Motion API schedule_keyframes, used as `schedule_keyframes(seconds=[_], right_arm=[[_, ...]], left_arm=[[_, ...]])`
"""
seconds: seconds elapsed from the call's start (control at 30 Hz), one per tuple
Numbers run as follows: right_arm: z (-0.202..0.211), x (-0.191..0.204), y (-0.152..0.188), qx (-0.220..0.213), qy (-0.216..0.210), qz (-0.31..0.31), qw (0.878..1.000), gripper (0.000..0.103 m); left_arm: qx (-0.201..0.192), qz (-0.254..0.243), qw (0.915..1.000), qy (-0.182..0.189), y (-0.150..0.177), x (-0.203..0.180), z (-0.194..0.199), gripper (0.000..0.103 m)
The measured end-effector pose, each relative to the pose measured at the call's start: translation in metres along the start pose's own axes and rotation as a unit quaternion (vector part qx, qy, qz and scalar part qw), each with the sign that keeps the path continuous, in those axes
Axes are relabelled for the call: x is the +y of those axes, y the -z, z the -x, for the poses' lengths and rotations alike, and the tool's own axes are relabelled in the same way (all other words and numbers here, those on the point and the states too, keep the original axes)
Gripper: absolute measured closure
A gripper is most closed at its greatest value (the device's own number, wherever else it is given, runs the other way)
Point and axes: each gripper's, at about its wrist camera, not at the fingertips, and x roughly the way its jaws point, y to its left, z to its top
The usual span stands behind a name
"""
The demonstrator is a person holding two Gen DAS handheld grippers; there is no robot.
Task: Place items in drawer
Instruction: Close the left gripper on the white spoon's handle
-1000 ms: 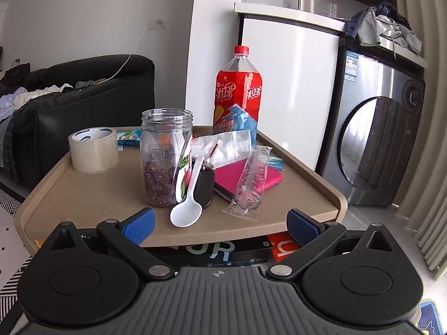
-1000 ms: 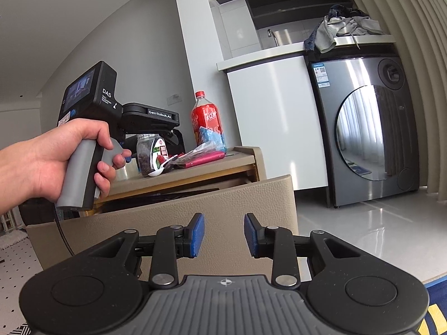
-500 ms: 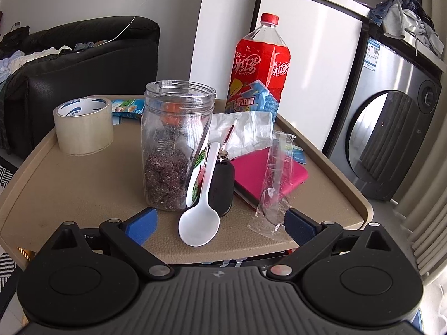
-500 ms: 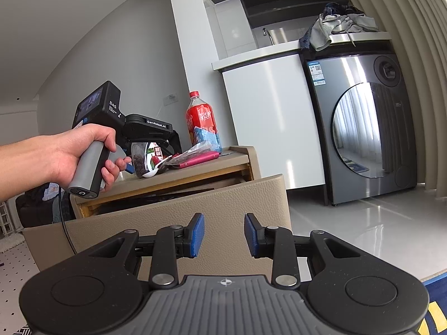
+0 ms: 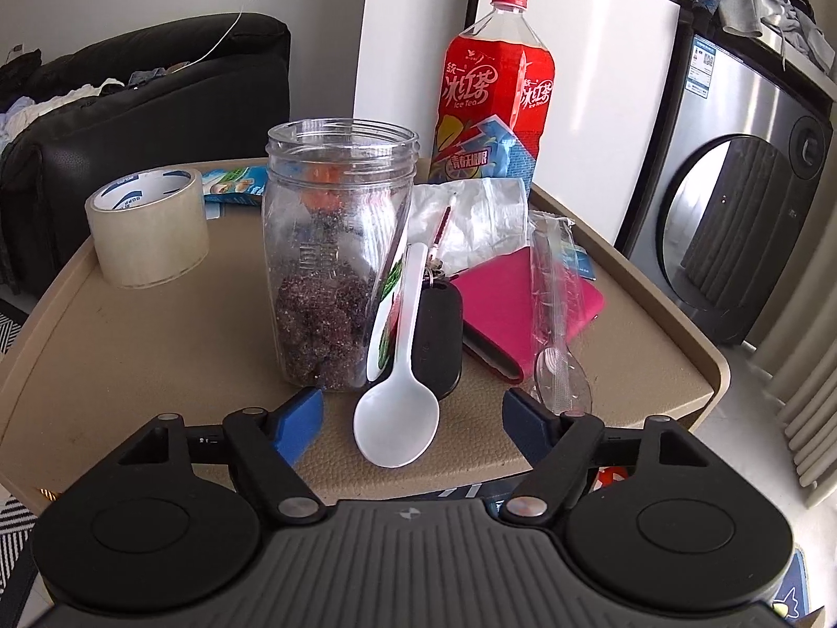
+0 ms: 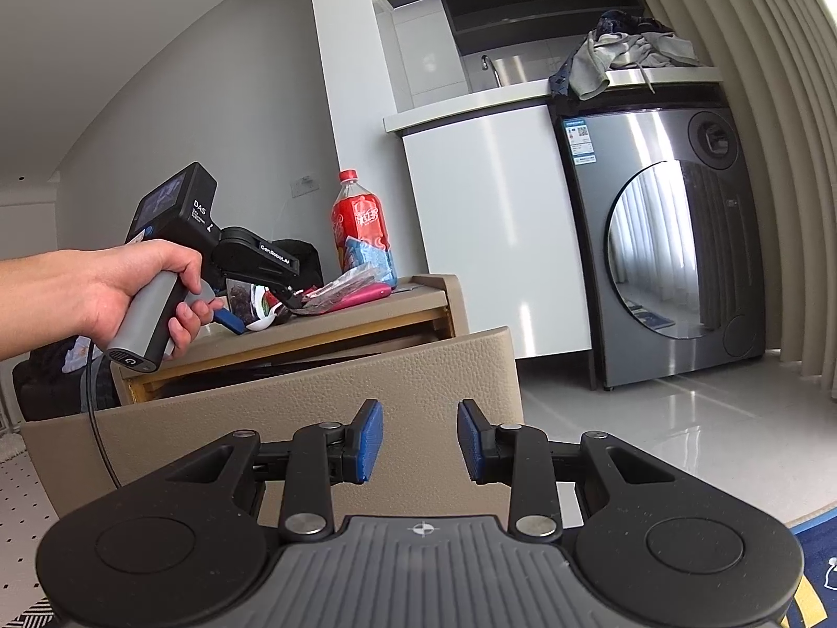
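A white plastic spoon [image 5: 397,418] lies on the tan cabinet top [image 5: 131,356], its handle resting against a clear jar [image 5: 335,261] and a black key fob [image 5: 437,335]. My left gripper [image 5: 413,424] is open, with the spoon's bowl between its blue pads. A wrapped clear spoon [image 5: 554,324] lies over a pink wallet [image 5: 523,309]. In the right wrist view my right gripper [image 6: 420,442] stands open and empty before the pulled-out drawer front [image 6: 314,397]; a hand holds the left gripper [image 6: 261,309] over the cabinet top.
A tape roll [image 5: 149,225] sits at the left of the top, a red ice tea bottle [image 5: 494,89] and a crumpled plastic bag [image 5: 471,214] at the back. A washing machine [image 6: 675,251] stands to the right, a black sofa [image 5: 131,89] to the left.
My left gripper has moved forward and lower over the cabinet top, and its pads now flank the white spoon's bowl. The right gripper has barely moved.
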Motion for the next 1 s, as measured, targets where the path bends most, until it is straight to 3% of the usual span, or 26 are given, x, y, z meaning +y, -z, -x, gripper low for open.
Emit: schedule_keyframes(seconds=[0.47,0.6,0.83,1.0], right_arm=[[-0.003,0.0,-0.001,0.001,-0.002,0.004,1.0,0.068],[-0.003,-0.001,-0.002,-0.001,0.001,0.004,1.0,0.068],[-0.005,-0.005,-0.004,0.0,0.004,-0.001,1.0,0.068],[-0.005,-0.005,-0.005,-0.003,0.005,0.0,1.0,0.068]], left_arm=[[-0.004,0.006,0.9999,-0.008,0.002,0.005,0.003,0.043],[-0.005,0.005,1.0,-0.004,0.002,0.005,0.004,0.055],[-0.007,0.008,0.9999,0.006,0.005,0.008,0.008,0.064],[-0.011,0.012,0.9997,0.017,0.008,0.01,0.011,0.066]])
